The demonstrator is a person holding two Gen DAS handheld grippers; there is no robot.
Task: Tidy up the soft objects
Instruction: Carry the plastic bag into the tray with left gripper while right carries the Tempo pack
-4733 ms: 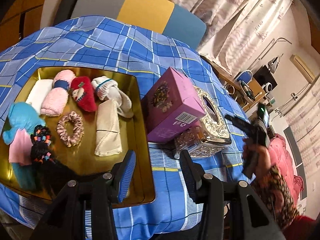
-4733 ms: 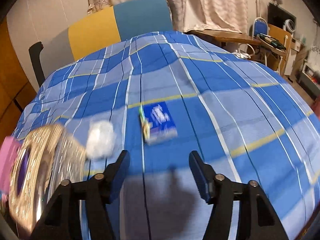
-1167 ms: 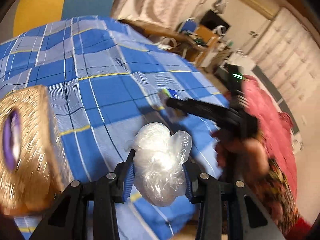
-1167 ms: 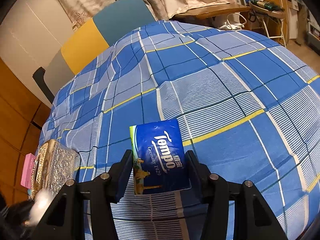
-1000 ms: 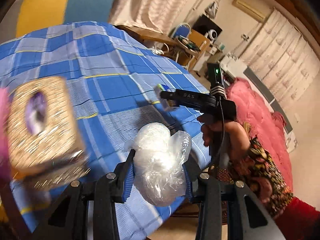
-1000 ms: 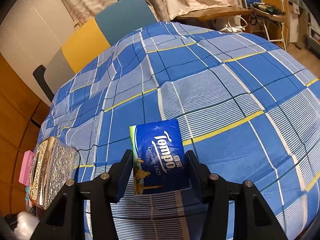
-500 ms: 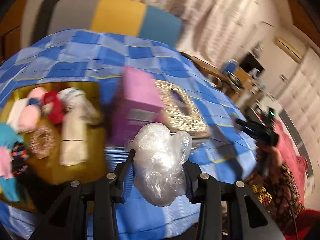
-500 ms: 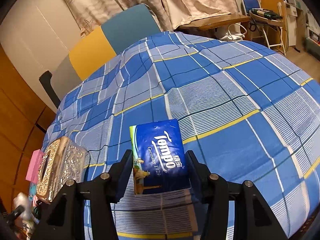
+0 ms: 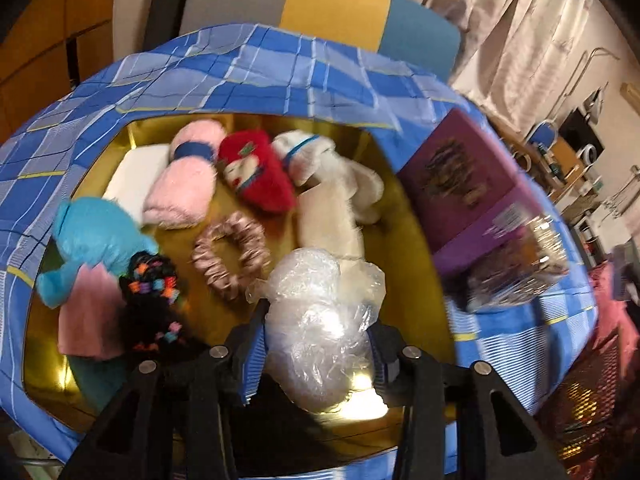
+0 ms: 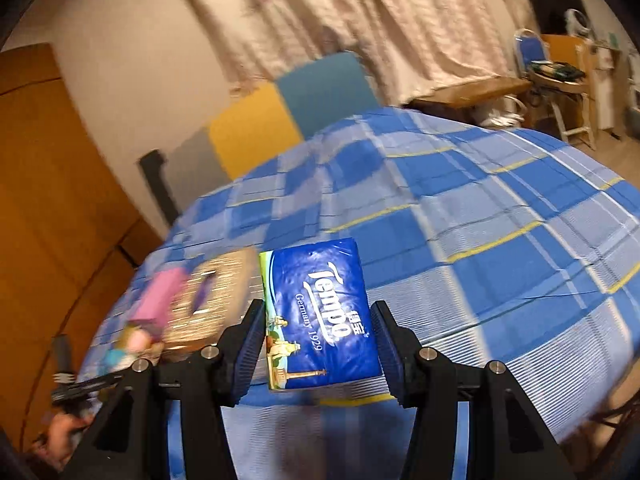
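A crumpled clear plastic bag (image 9: 320,312) sits between the fingers of my left gripper (image 9: 318,352), just above the near part of a gold tray (image 9: 404,240). The jaws are opening, and the pads still touch the bag. In the tray lie a pink plush (image 9: 184,184), a red plush (image 9: 256,178), a white plush (image 9: 332,196), a pink scrunchie (image 9: 230,254), a blue plush (image 9: 96,236) and black hair ties (image 9: 152,300). My right gripper (image 10: 320,344) is shut on a blue Tempo tissue pack (image 10: 320,312), held above the blue checked tablecloth (image 10: 480,208).
A purple box (image 9: 460,188) and an ornate metal tissue box (image 9: 516,268) stand right of the tray. A grey, yellow and blue chair back (image 9: 320,12) rises behind the table. Wooden panels (image 10: 48,200) line the left wall. Furniture crowds the far right of the room.
My left gripper has swung with the bag from the table's right part, past the boxes, to over the tray. My right gripper has risen with the tissue pack and turned left.
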